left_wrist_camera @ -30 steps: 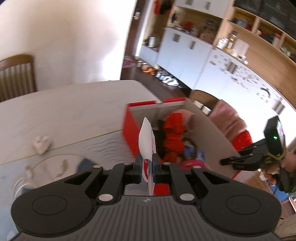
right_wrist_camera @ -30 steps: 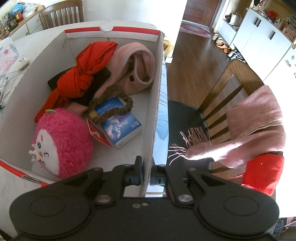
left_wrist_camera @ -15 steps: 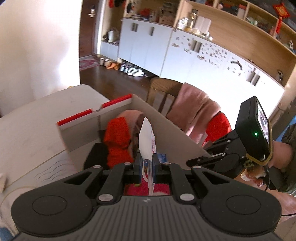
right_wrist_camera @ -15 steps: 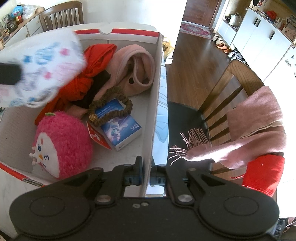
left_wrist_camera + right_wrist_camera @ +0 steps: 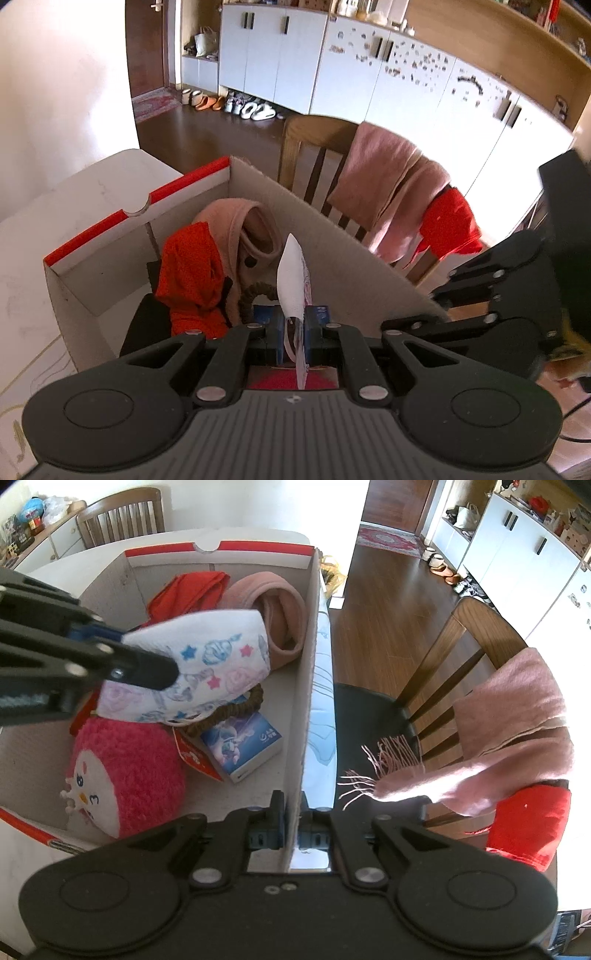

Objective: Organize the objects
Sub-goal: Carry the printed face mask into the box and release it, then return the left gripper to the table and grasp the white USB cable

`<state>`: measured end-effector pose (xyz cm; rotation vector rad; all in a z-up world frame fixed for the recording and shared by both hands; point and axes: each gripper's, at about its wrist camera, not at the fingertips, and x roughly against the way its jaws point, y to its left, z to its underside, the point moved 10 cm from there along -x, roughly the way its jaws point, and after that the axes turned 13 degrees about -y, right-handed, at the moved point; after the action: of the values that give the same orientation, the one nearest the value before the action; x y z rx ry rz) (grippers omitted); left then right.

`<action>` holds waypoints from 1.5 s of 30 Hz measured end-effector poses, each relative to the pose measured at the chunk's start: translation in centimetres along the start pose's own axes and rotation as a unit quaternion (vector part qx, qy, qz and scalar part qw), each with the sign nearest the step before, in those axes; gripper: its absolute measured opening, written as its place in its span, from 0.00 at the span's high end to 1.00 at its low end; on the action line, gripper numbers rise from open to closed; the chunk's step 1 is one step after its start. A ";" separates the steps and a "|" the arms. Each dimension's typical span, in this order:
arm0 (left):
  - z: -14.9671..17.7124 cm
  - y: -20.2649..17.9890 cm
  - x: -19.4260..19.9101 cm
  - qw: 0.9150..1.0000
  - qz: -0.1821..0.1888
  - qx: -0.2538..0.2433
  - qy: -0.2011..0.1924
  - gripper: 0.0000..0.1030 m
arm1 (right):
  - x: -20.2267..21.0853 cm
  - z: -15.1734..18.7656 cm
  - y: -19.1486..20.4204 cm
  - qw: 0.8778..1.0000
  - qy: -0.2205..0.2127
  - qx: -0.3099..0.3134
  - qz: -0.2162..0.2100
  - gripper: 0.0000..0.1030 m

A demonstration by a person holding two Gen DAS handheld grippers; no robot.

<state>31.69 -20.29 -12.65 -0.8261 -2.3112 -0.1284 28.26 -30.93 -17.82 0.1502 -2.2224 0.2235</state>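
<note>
The left gripper (image 5: 294, 334) has its fingers drawn in to a narrow gap, pinching a flat white cloth pouch printed with blue and pink stars and shells (image 5: 207, 664), which hangs over the inside of the open cardboard box with red-trimmed edges (image 5: 255, 550). The right gripper (image 5: 291, 825) has its fingers closed almost together on the box's near side wall, one pad inside and one outside. Inside the box, under the pouch, lie a fuzzy pink plush toy with a white face (image 5: 122, 764), a blue and white carton (image 5: 243, 747) and a brown braided hair tie (image 5: 229, 710); toward the box's far wall sit a red cloth (image 5: 188, 590) and a rolled pink knitted garment (image 5: 280, 620). Just outside the held wall stands a wooden chair (image 5: 454, 642) draped with a pink fringed scarf (image 5: 509, 734).
</note>
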 end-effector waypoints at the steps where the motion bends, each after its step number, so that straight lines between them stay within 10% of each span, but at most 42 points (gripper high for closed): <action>1: 0.2 0.2 -0.3 1.000 -0.004 -0.003 0.004 0.91 | 0.0 0.0 0.0 1.000 0.000 -0.001 -0.001 0.96; 18: 2.5 2.7 -1.9 0.998 -0.023 0.008 0.057 0.88 | -0.3 0.0 0.0 1.000 -0.002 -0.007 -0.002 0.96; 29: 2.0 2.7 0.6 0.999 -0.016 0.030 0.027 0.46 | -0.3 0.2 -0.1 1.000 -0.002 -0.007 -0.001 0.96; 45: 1.1 4.7 9.7 0.994 -0.032 0.096 -0.052 0.46 | -0.4 0.2 0.0 1.000 -0.003 -0.006 0.000 0.96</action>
<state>28.29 -11.13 -8.04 -0.6759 -2.4023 0.1105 28.39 -30.95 -18.24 0.1451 -2.2292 0.2101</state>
